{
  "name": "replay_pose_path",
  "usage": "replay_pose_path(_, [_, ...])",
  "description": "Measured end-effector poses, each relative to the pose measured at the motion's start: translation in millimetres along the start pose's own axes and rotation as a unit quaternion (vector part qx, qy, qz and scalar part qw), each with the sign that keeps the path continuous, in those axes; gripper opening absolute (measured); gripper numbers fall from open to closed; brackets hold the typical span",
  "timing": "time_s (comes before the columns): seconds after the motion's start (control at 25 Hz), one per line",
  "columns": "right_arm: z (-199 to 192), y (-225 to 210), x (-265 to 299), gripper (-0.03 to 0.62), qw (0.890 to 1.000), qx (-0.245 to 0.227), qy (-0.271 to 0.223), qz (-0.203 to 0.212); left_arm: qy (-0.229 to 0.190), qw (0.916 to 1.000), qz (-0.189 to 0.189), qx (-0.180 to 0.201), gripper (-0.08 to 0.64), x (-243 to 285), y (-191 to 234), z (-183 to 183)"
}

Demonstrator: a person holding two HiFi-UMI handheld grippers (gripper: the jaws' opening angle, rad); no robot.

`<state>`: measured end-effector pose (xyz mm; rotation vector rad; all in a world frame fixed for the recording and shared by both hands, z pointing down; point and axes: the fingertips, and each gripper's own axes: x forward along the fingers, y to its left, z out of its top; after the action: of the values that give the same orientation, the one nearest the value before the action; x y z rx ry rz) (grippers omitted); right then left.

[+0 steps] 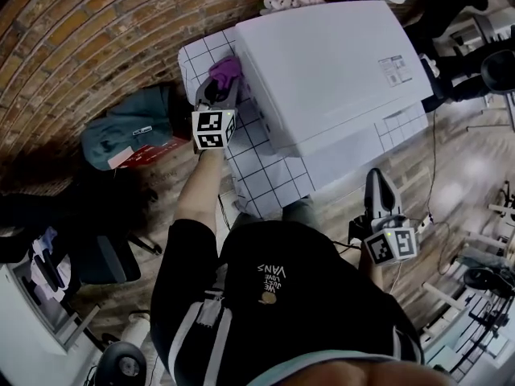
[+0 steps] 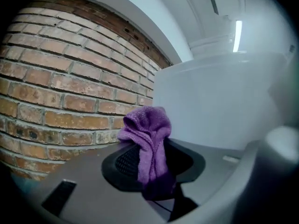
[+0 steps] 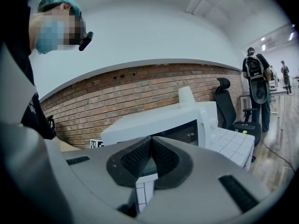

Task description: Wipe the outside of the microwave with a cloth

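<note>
- Purple cloth [image 1: 226, 71] pinched in the left claw [image 1: 219, 93], against the left side of the microwave [image 1: 322, 63]
- Right claw [image 1: 381, 185] closed, empty, beside the table [image 1: 269, 175]
- Wiping seems underway; top and front are likely left to do

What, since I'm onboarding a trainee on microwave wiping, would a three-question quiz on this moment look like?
1. Multiple choice: the left gripper is shut on A) a purple cloth, B) a sponge, C) nothing.
2. True or false: the right gripper is touching the microwave.
3. Fill in: the right gripper's jaws are ___, with nothing between them.
Key: 1 A; 2 false; 3 together.
</note>
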<state>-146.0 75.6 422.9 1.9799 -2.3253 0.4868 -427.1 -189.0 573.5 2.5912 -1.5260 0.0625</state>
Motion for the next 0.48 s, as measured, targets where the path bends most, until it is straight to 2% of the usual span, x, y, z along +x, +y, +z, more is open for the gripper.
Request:
replay_pose_path(0.24, [2.7, -12.1, -2.6, 0.003, 1.000, 0.002, 0.000, -0.010, 0.011, 0.9999, 0.012, 0.005, 0.141, 13.3, 12.0, 4.1])
replay_pose_path(0.48, [3.8, -11.1, -3.4, 0.003, 1.000, 0.005, -0.011, -0.005, 0.004, 0.9999, -0.011, 0.005, 0.141, -9.4, -5.9, 6.8])
